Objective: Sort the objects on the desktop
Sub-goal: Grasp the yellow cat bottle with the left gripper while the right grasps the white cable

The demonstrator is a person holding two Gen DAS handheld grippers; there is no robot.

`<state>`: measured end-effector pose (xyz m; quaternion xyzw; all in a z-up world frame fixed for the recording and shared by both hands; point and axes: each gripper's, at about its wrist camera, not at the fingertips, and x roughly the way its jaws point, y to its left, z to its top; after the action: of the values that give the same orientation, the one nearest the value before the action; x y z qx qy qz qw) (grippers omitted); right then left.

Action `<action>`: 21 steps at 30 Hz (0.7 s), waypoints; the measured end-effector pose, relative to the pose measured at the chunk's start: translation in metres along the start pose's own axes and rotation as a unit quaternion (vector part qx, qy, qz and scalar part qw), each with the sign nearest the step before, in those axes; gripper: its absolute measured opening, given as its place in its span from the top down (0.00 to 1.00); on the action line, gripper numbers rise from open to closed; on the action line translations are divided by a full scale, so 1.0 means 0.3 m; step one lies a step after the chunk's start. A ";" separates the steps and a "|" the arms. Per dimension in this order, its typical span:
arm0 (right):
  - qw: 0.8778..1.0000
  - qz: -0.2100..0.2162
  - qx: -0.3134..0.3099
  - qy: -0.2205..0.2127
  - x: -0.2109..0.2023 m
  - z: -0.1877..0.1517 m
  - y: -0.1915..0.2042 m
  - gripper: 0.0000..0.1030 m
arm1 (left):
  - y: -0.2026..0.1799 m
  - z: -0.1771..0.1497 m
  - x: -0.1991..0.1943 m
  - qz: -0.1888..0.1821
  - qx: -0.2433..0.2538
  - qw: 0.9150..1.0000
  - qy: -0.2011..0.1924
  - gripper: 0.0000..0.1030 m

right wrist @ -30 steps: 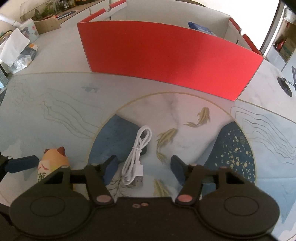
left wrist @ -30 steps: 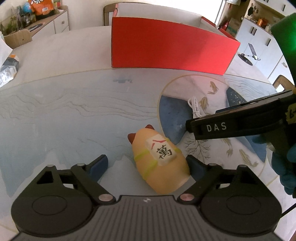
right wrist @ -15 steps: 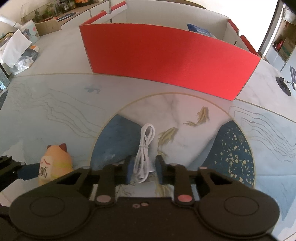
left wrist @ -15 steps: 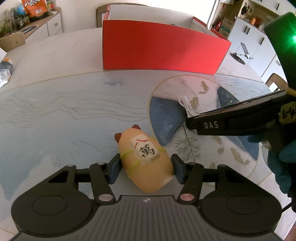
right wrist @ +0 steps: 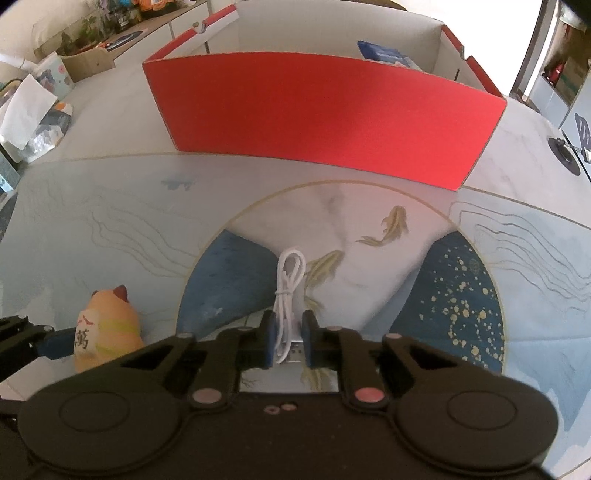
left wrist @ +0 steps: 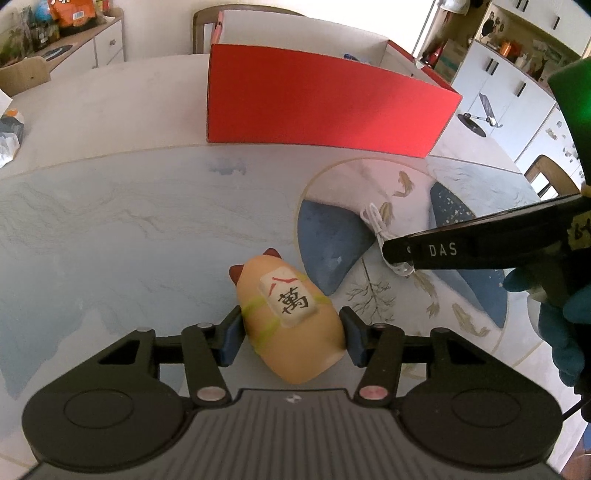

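Now | left gripper (left wrist: 291, 334) clamps cat figurine (left wrist: 290, 314) | right gripper (right wrist: 289, 341) pinches cable (right wrist: 287, 295) | red box (right wrist: 325, 114) well beyond

the desk mat (right wrist: 517, 258) spreads pale blue across the table, a gold-rimmed circle in it, dark blue hills and golden fish (right wrist: 388, 225) swimming at about one o'clock from its middle. over at ten o'clock in the right wrist view, a crumpled white paper (right wrist: 26, 107) on some packets. at two o'clock, a black round stand (right wrist: 565, 157) on the bare table. in the left wrist view, eleven o'clock, a white cabinet (left wrist: 107, 44) with an orange snack bag (left wrist: 68, 13) on top; one o'clock, more white cupboards (left wrist: 517, 85); a wooden chair back (left wrist: 546, 177) at three o'clock.
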<state>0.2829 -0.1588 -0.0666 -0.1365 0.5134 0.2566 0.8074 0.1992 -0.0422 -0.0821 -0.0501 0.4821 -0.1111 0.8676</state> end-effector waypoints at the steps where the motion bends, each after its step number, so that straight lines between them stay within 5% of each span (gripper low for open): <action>1: 1.000 0.001 0.001 0.000 -0.003 0.000 -0.003 0.87 | -0.001 0.002 -0.003 0.000 0.000 1.000 -0.001 0.48; 4: 1.000 0.002 0.005 -0.002 -0.011 0.001 -0.010 0.93 | -0.007 0.008 -0.011 -0.002 0.001 1.000 -0.003 0.48; 21: 0.999 0.022 0.025 -0.020 -0.109 -0.006 -0.041 0.95 | -0.039 0.046 -0.081 -0.006 0.007 1.000 -0.017 0.48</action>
<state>0.2773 -0.1789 -0.0384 -0.1004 0.5060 0.2640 0.8150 0.1970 -0.0479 -0.0525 -0.0486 0.4662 -0.1194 0.8752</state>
